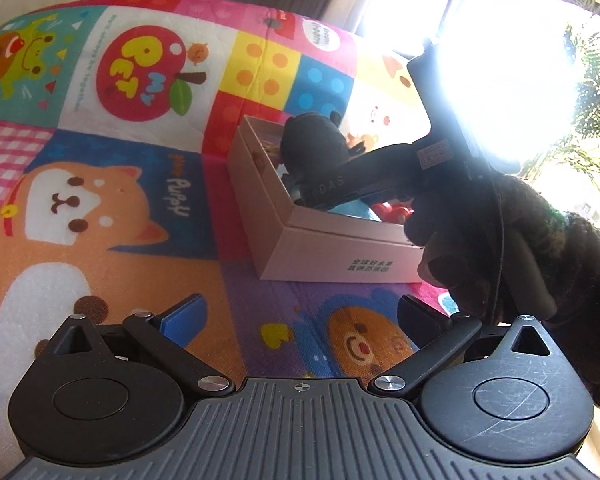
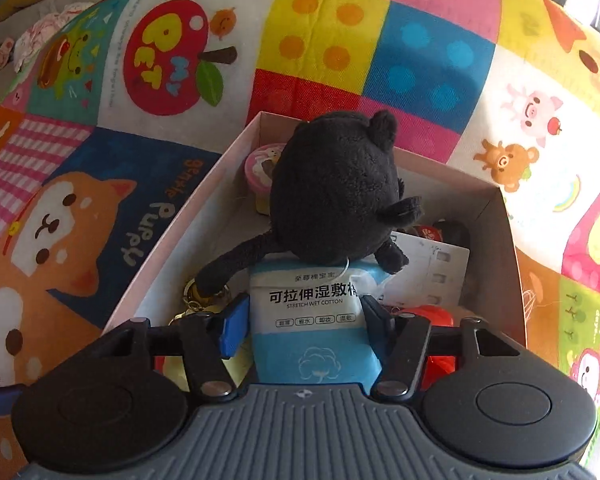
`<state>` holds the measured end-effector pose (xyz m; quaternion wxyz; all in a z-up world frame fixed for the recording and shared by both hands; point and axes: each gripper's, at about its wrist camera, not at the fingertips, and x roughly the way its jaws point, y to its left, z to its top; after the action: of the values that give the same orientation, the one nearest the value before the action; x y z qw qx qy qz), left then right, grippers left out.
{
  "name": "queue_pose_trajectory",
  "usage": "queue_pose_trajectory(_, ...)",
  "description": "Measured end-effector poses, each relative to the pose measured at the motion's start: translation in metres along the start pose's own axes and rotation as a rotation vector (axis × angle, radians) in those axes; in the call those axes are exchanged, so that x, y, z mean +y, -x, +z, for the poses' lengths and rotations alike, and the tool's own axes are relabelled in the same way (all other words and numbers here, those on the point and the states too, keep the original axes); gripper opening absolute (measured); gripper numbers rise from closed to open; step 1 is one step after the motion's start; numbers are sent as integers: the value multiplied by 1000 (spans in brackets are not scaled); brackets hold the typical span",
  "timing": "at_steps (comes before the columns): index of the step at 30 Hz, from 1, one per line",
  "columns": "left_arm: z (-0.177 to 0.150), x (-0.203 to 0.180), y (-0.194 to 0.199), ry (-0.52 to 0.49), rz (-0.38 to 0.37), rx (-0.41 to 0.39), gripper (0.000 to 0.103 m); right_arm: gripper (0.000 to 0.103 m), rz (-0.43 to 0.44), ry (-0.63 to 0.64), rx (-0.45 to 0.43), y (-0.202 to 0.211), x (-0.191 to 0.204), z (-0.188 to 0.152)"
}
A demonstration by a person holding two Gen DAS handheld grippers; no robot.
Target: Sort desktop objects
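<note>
The pink cardboard box (image 2: pixel 172 240) sits open on the counter, which is covered by a patchwork cartoon mat (image 2: pixel 332 36). In the right wrist view bare mat runs around the box from 9 through 12 to 3 o'clock, with the "gentle puppy" panel at 9 and a pig and bear panel at 2. The mat's far edge curves off at 10 o'clock, where a few soft toys lie on a grey surface beyond.

The right gripper (image 2: pixel 304 316) hangs over the box's near end, its jaws clamped on one blue and white wet cotton pack (image 2: pixel 312 320) held just above the contents. One black plush toy (image 2: pixel 336 188) rests in the box against the pack's top edge, a long limb trailing to 8 o'clock toward a gold keyring. Also inside: one pink-lidded round tub (image 2: pixel 260 166) at the far left wall, one white card at 3 o'clock, and red pieces beneath it, too hidden to count.

In the left wrist view the left gripper (image 1: pixel 304 316) is above open mat at 6 o'clock of the box (image 1: pixel 324 252), well apart from it, jaws wide apart with nothing between them. The gloved right hand (image 1: pixel 500 248) holds its gripper at 3 o'clock. Bright window glare and palm fronds fill 1 to 2 o'clock.
</note>
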<state>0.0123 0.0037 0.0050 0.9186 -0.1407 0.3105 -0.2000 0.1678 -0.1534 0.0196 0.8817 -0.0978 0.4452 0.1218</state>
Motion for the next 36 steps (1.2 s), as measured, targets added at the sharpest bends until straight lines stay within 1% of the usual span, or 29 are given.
queue_pose_trajectory(2,1,2,0,13,-2,-1,103,52,27,-60,21,4,-12,2)
queue_pose_trajectory(4,1,4,0,21,-2,-1,103,51,70,-98,32,11,-23,3)
queue_pose_trajectory(5,1,4,0,24,-4,-3,103,52,94,-110,24,18,-28,2)
queue_pose_trajectory(6,1,5,1,24,-8,-4,103,52,105,-107,1,27,-30,2)
queue_pose_trajectory(7,2,5,1,25,-11,-5,103,52,98,-95,-41,36,-31,1)
queue_pose_trajectory(8,2,4,0,25,-14,-5,103,52,74,-73,-106,48,-30,3)
queue_pose_trajectory(10,1,3,-2,19,-11,0,103,54,37,-55,-203,60,-30,11)
queue_pose_trajectory(11,0,2,-3,17,-11,6,103,57,25,-57,-233,61,-29,16)
queue_pose_trajectory(13,0,1,-3,14,-6,10,103,63,0,-56,-262,54,-25,27)
queue_pose_trajectory(14,0,1,-3,14,-3,8,103,64,-21,-58,-265,43,-21,36)
queue_pose_trajectory(16,0,2,-2,19,5,3,103,63,-39,-68,-232,20,-16,47)
queue_pose_trajectory(19,1,6,-1,35,23,-2,103,61,-32,-103,-209,-3,-19,55)
queue_pose_trajectory(21,2,11,0,54,28,-4,103,61,11,-196,-168,-7,-30,57)
queue_pose_trajectory(25,4,17,2,80,11,-13,103,60,173,-404,-43,-1,-57,56)
queue_pose_trajectory(27,5,17,1,83,-3,-9,103,59,328,-533,36,-2,-70,52)
queue_pose_trajectory(28,5,16,0,81,-7,-6,103,59,372,-583,67,-5,-71,49)
queue_pose_trajectory(30,4,14,0,71,-7,1,103,59,347,-591,68,-10,-69,49)
queue_pose_trajectory(33,4,13,2,60,6,-3,103,62,344,-607,49,-19,-72,47)
queue_pose_trajectory(34,4,14,2,61,10,-7,103,62,328,-594,36,-17,-72,48)
queue_pose_trajectory(36,4,16,1,70,14,-6,103,67,252,-546,-6,-11,-72,48)
